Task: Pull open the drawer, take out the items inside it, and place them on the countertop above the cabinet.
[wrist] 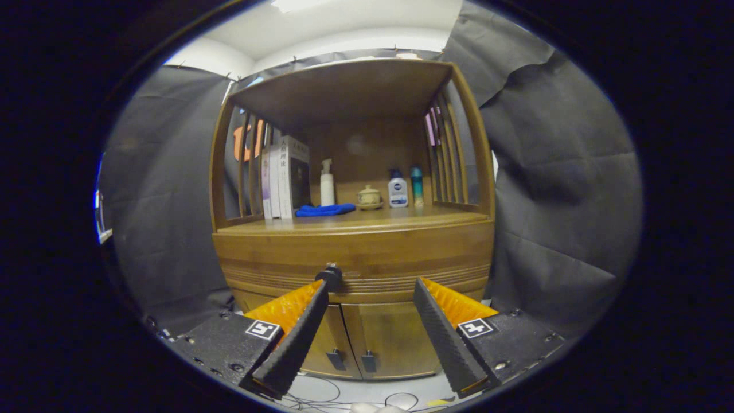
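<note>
A wooden cabinet (pixel 355 252) stands straight ahead, its drawer front (pixel 378 267) shut below the countertop (pixel 367 221). A small dark knob (pixel 331 275) sits on the drawer front, right at the tip of my left finger (pixel 298 338). My gripper (pixel 371 285) is open, fingers spread wide with nothing between them, a short way in front of the drawer. The drawer's contents are hidden.
On the countertop stand several books (pixel 284 180), a white pump bottle (pixel 327 186), a blue cloth (pixel 325 210), a small lidded pot (pixel 369 198), a lotion bottle (pixel 398 191) and a teal bottle (pixel 417 186). Two lower doors (pixel 367 338) with dark handles sit under the drawer. Cables lie on the floor.
</note>
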Demonstrator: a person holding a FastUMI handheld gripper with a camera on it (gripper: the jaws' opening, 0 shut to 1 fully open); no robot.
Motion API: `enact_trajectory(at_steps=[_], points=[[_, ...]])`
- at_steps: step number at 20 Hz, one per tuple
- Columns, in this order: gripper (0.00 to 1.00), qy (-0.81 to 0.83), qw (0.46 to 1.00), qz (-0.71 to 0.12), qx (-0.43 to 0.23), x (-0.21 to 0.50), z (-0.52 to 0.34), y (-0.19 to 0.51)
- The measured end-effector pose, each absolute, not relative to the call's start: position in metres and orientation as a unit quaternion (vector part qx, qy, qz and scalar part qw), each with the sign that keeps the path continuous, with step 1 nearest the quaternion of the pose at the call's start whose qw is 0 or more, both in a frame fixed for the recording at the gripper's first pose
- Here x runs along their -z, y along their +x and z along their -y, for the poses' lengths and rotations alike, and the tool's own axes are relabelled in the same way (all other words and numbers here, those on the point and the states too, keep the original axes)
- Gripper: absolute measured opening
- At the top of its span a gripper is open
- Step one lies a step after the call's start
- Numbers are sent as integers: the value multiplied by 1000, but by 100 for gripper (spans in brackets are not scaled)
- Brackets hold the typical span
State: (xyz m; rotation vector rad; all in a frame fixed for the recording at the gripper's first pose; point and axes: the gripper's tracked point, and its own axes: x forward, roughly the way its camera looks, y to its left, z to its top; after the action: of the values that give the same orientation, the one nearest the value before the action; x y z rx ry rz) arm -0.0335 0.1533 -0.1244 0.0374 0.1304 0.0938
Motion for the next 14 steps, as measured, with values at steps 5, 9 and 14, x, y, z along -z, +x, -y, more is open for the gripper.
enact_trajectory(at_steps=[5, 9, 14], points=[[98, 18, 996, -69, -50, 134, -184, 10], [98, 18, 996, -77, -45, 143, -202, 44], [86, -1, 995, -92, -31, 155, -205, 50]])
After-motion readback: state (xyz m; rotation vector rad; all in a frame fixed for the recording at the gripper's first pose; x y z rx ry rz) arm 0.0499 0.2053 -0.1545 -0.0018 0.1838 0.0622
